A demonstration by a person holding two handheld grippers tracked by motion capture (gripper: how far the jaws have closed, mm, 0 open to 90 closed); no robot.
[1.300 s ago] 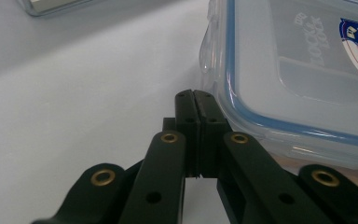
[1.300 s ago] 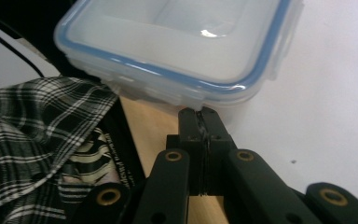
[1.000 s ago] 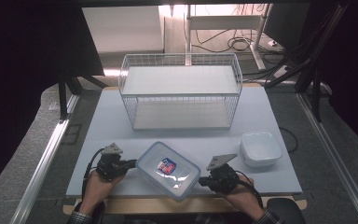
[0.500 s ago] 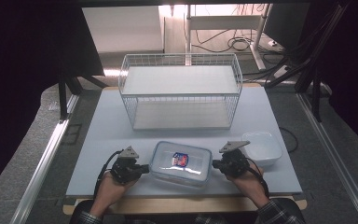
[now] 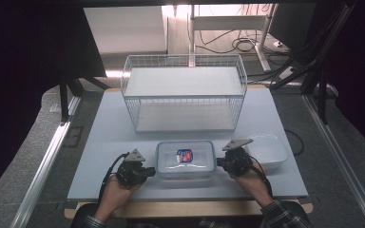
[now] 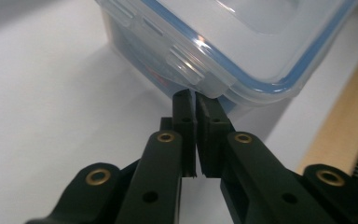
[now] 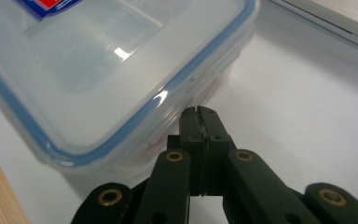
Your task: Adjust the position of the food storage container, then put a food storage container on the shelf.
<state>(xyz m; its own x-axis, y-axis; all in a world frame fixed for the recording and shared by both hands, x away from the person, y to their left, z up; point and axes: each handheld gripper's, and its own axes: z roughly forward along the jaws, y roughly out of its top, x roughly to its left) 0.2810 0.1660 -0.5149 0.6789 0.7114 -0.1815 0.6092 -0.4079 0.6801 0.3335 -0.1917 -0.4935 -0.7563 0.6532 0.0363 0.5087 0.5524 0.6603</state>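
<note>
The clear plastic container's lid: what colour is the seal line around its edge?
Blue, on the clear plastic container's lid; it shows best in the right gripper view.

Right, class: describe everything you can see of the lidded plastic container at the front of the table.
The container is a clear rectangular plastic box lying flat, long side across the table, in front of the wire basket. Its translucent lid has a blue seal around the rim, snap flaps on its sides and a red and blue sticker on top. The left gripper and right gripper, jaws closed, meet its two short ends. A white tub sits to its right.
</note>
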